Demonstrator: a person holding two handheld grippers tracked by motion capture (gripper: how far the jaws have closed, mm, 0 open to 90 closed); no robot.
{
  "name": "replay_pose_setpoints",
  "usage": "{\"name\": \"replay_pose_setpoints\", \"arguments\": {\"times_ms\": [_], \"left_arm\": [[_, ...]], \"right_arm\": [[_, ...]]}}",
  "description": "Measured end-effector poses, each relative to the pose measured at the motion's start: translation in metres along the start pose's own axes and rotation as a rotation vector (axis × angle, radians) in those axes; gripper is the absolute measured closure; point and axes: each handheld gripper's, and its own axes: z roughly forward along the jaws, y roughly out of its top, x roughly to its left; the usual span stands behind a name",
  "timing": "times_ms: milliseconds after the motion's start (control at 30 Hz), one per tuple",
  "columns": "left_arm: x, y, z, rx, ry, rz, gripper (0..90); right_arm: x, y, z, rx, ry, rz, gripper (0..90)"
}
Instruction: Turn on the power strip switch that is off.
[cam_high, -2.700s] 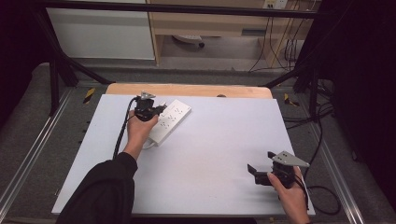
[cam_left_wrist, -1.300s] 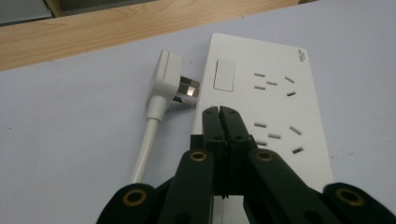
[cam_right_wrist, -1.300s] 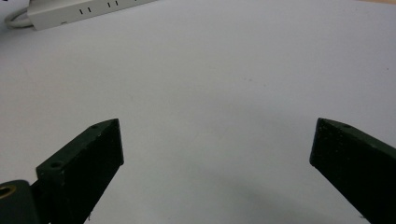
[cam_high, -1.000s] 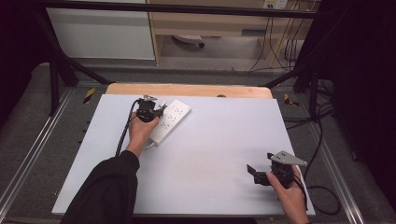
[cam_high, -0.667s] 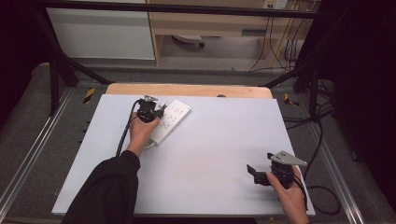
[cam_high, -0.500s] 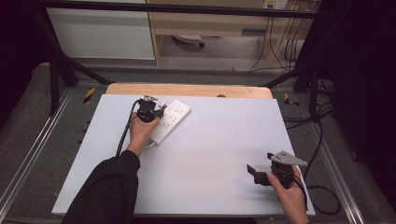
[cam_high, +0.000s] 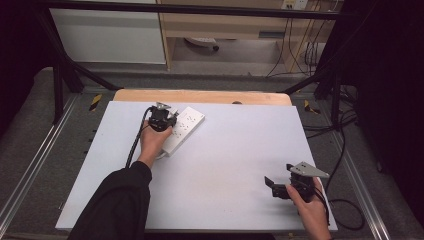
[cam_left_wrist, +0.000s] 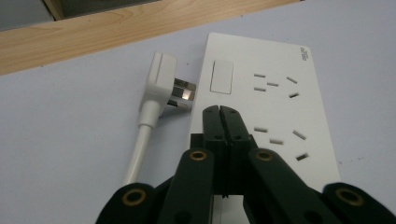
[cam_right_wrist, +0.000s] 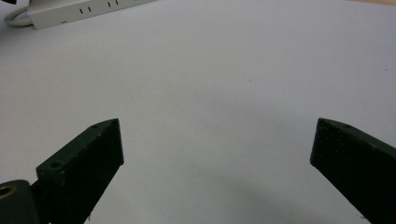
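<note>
while the left gripper (cam_left_wrist: 219, 109) hovers over the power strip (cam_left_wrist: 275, 116) at the far left of the table, its two black jaws are pressed tightly together with nothing between them. their tips sit just below the strip's rocker switch (cam_left_wrist: 221, 77) and to the left of the socket holes, very close to the white surface; whether they touch it cannot be told. just to the left of the strip lies a white plug (cam_left_wrist: 164, 84) on its side, its metal prongs pointing toward the strip's edge and almost touching it, with its white cord (cam_left_wrist: 137, 144) trailing toward the near side. the plug is not in any socket.

farther out, in the high view, the person's left hand (cam_high: 152, 140) holds that gripper over the strip (cam_high: 187, 127), which lies at an angle near the wooden far edge of the white table (cam_high: 225, 165). the right gripper (cam_high: 272, 185) rests low at the near right corner, well apart from the strip, its jaws spread wide and empty over bare tabletop.

judging from this, the job with the strip is at an early or middle stage: the plug lies free beside it, nothing is gripped, and any plugging in or switching looks yet to be done.
</note>
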Motion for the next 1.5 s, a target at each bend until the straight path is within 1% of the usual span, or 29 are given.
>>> {"name": "replay_pose_setpoints", "arguments": {"times_ms": [267, 467, 567, 600, 967, 1100, 1233, 1433, 1500], "left_arm": [[0.0013, -0.0001, -0.0003, 0.002, 0.003, -0.005, 90.0], [0.0014, -0.0007, 0.0003, 0.015, 0.006, -0.007, 90.0], [0.0025, -0.0009, -0.0003, 0.017, -0.006, -0.021, 90.0], [0.0026, -0.0012, -0.0002, 0.015, -0.008, -0.014, 90.0], [0.0027, -0.0016, 0.0004, 0.007, -0.008, -0.010, 90.0], [0.0039, -0.0018, 0.0004, 0.006, -0.017, -0.021, 90.0], [0.0037, -0.0017, 0.0003, 0.007, -0.016, -0.021, 90.0], [0.0041, -0.0016, 0.0003, 0.007, -0.018, -0.027, 90.0], [0.0045, -0.0020, 0.0007, 0.003, -0.030, -0.041, 90.0]], "right_arm": [[-0.0001, -0.0002, 0.0001, 0.003, -0.001, -0.002, 3.1], [-0.0004, -0.0007, -0.0002, 0.005, -0.001, 0.002, 3.0], [-0.0002, -0.0007, -0.0001, 0.006, -0.001, 0.002, 3.0], [-0.0003, -0.0007, 0.0000, 0.006, -0.001, 0.002, 2.9], [-0.0006, -0.0007, 0.0002, 0.006, -0.002, 0.003, 3.0], [-0.0008, -0.0006, 0.0000, 0.003, -0.002, 0.003, 3.0], [-0.0009, -0.0004, -0.0008, 0.004, -0.002, 0.009, 3.0], [-0.0008, -0.0004, -0.0006, 0.002, -0.002, 0.005, 2.9], [-0.0007, -0.0003, -0.0006, 0.001, -0.001, 0.011, 2.9]]}}
